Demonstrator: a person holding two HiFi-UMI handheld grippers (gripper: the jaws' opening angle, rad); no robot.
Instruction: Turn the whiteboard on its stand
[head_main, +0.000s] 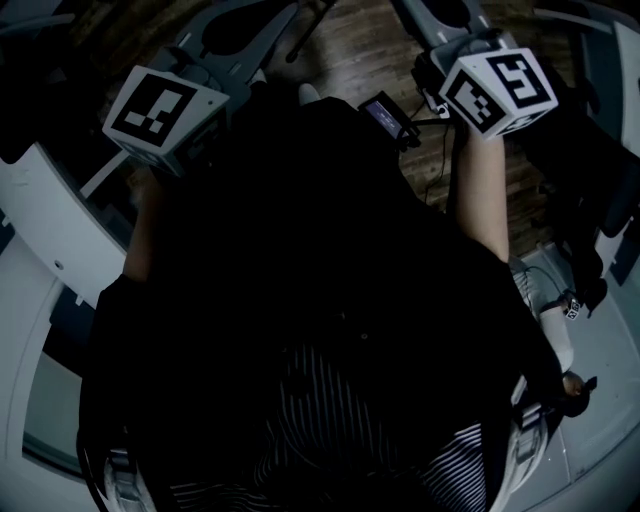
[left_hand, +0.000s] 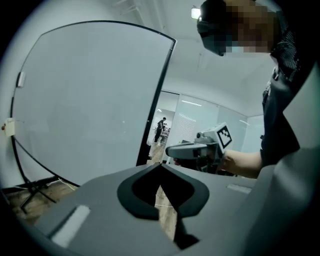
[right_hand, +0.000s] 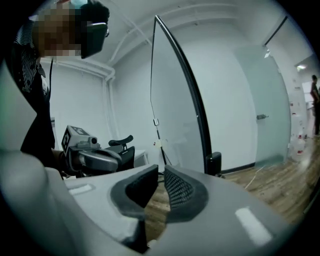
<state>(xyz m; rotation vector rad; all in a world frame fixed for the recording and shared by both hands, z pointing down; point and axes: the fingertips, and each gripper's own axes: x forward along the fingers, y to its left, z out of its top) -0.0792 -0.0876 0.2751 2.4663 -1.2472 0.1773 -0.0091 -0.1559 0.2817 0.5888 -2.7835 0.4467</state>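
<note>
Our left gripper (left_hand: 161, 166) and right gripper (right_hand: 161, 169) are closed and empty. The whiteboard (left_hand: 90, 100), at eleven o'clock from the left one, looks stiff and light. We'd pinch its black edge (left_hand: 157, 95).

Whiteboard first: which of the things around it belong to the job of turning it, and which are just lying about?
Part of the job:
- whiteboard
- its stand
- left gripper and right gripper, fingers closed on nothing

Just around:
- black chair
- glass door
- distant person
</note>
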